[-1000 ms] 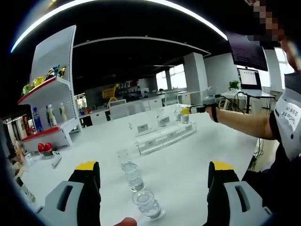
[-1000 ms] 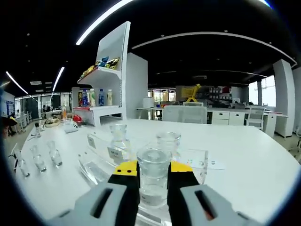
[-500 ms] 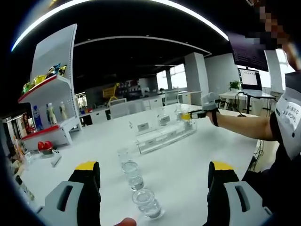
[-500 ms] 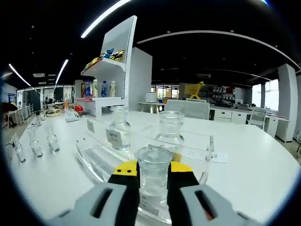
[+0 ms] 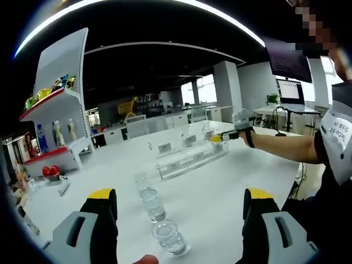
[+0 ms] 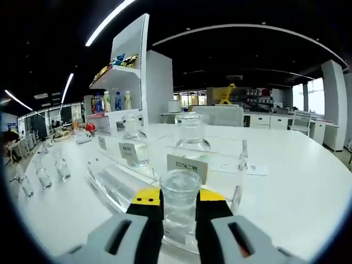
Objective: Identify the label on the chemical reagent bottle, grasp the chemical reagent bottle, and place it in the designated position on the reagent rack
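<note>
Two bottles [image 6: 190,132] in rack [image 6: 137,184], behind gripped bottle [image 6: 180,204].

right gripper [image 6: 179,204] lowered clamped bottle [image 6: 180,201] onto rack [image 6: 140,184].

Bright overhead strips, fisheye-warped edges

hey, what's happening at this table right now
A person is sorting clear glass reagent bottles onto a clear acrylic reagent rack on a white table. The right gripper is shut on one bottle and holds it at the rack's front row, just before a label reading EDTA. Two bottles already stand on the rack behind it. The left gripper is open and idle over the table, with three more bottles lined up in front of it.
</note>
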### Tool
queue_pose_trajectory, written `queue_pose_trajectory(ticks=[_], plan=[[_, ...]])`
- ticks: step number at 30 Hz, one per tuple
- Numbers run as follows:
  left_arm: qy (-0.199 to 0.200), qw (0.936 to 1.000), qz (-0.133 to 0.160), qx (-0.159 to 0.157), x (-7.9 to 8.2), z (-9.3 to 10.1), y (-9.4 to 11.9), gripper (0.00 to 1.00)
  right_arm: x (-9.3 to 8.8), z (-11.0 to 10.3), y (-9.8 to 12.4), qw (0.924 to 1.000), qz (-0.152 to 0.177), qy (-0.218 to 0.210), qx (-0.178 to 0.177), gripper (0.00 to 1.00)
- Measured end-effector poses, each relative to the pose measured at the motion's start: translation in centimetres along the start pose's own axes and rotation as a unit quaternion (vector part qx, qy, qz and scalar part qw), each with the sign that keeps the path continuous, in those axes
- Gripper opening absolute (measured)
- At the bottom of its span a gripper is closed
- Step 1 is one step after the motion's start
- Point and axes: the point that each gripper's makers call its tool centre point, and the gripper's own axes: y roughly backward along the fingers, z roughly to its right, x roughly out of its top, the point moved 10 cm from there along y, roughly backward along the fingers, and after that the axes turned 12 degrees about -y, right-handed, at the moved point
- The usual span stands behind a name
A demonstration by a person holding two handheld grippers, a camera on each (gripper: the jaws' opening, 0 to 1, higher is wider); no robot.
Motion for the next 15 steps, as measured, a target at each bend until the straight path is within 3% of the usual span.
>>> queue_pose_trajectory(ticks=[4, 5, 15], plan=[[0.002, 1.0000, -0.001, 0.001, -0.09, 0.05, 0.00, 0.95, -0.20, 0.03, -0.23, 1.0000, -0.004, 0.004, -0.004, 0.19], [0.000, 1.0000, -0.001, 0.001, -0.11, 0.06, 0.02, 0.95, -0.45, 0.11, -0.31, 0.9998, -0.018, 0.004, -0.010, 0.19], [0.001, 0.9999, 0.010, -0.001, 0.55, -0.08, -0.09, 0.95, -0.48, -0.23, 0.02, 0.9996, -0.013, 0.019, -0.014, 0.20]])
